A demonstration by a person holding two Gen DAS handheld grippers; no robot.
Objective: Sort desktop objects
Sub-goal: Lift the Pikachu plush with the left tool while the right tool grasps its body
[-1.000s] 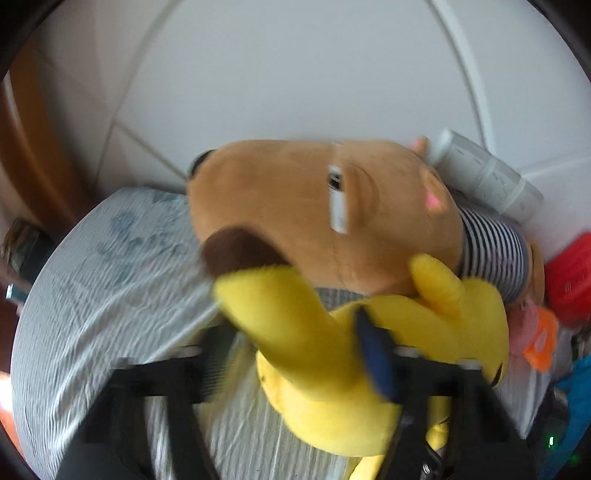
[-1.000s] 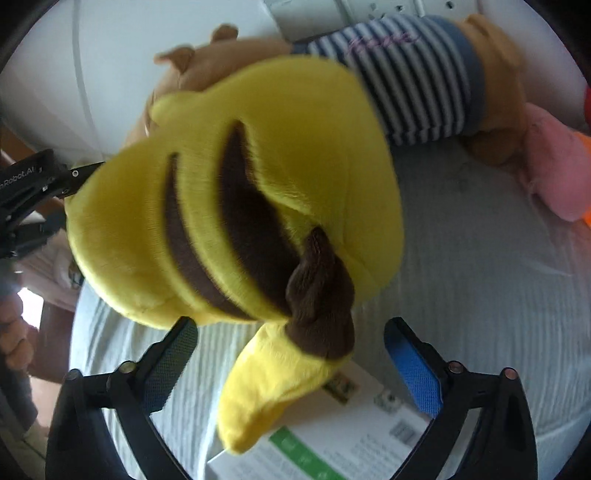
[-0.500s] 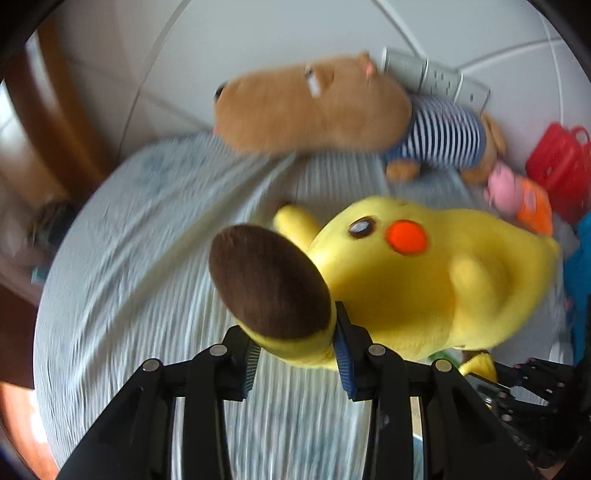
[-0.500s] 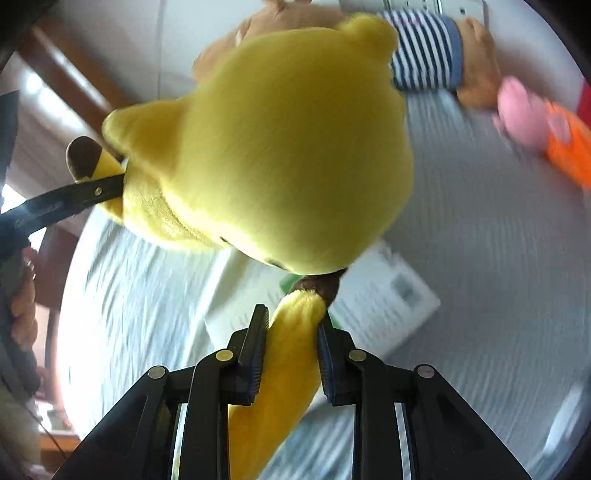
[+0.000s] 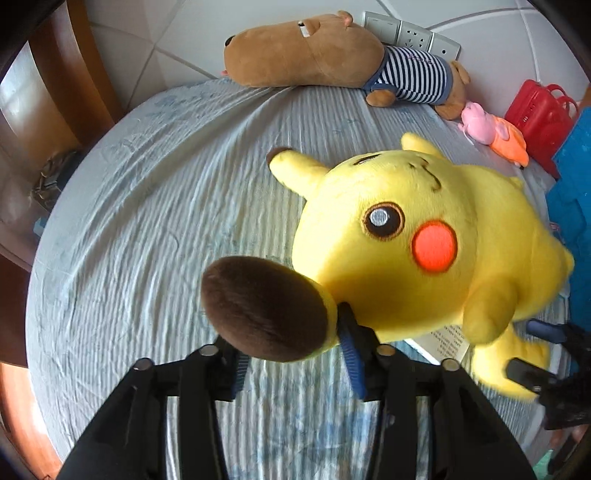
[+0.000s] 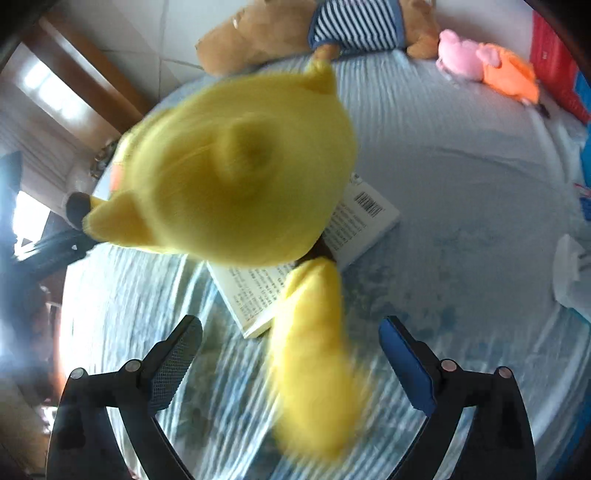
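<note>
A yellow plush toy (image 5: pixel 406 229) with a red cheek lies over a white book (image 6: pixel 354 229) on the striped grey-blue sheet (image 5: pixel 147 221). My left gripper (image 5: pixel 291 347) has the toy's brown-tipped ear (image 5: pixel 266 306) between its pads, which still touch the ear while the jaws are opening. My right gripper (image 6: pixel 290 325) is opening wide. The toy's yellow tail (image 6: pixel 310 354) lies blurred between its fingers, apart from both pads. The right gripper (image 5: pixel 533 350) also shows by the tail in the left wrist view.
A brown plush in a striped shirt (image 5: pixel 314 51) lies along the far wall under wall sockets (image 5: pixel 406 33). A pink and orange plush (image 5: pixel 491 129), a red basket (image 5: pixel 535 107) and a blue object (image 5: pixel 572 184) crowd the right. Wooden furniture (image 5: pixel 74 74) stands left.
Both grippers carried the yellow plush away from the brown plush toward the near part of the sheet. The right gripper shut on the tail, then let it go and opened wide.
</note>
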